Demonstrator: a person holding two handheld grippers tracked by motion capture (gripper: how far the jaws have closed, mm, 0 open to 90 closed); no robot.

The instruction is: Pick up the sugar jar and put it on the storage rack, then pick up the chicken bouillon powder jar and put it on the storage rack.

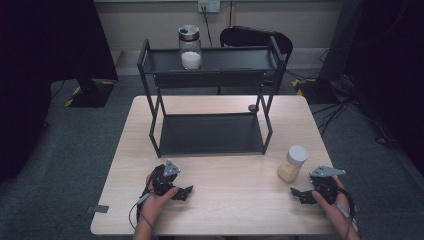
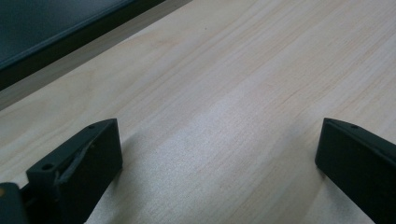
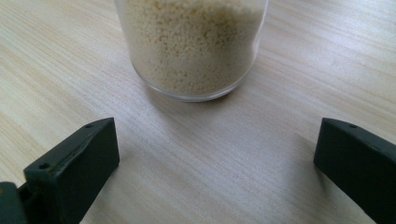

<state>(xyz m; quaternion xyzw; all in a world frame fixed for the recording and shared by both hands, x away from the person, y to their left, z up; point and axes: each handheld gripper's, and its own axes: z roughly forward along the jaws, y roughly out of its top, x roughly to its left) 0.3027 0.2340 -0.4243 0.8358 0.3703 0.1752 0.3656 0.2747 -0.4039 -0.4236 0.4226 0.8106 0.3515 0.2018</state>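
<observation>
Item 1, left gripper: held in the person's left hand at the near left of the desk. Its fingers stand wide apart with nothing but bare wood between them, pointing toward 3 o'clock in the high view. In the left gripper view the dark edge of the rack's lower shelf crosses at 10 o'clock.

Item 2, black two-tier rack: stands at the far middle of the desk, at 12 o'clock from the left gripper. Its upper shelf carries a glass jar with a metal lid, part-filled with white grains. A small dark round object lies on the desk by the rack's right rear leg; what it is cannot be told.

Item 3, jar of yellowish grains: white lid, upright on the desk, near right. In the right gripper view the jar sits at 12 o'clock from the fingers, just ahead of their tips, touching neither.

Item 4, right gripper: held in the person's right hand, fingers wide apart and empty, pointing toward 9 o'clock in the high view, with the jar at about 12 o'clock from them.

Surface: pale wood-grain desk. Room: grey carpet, black chair behind the rack, wall socket at 12 o'clock, cables on the floor at right.
</observation>
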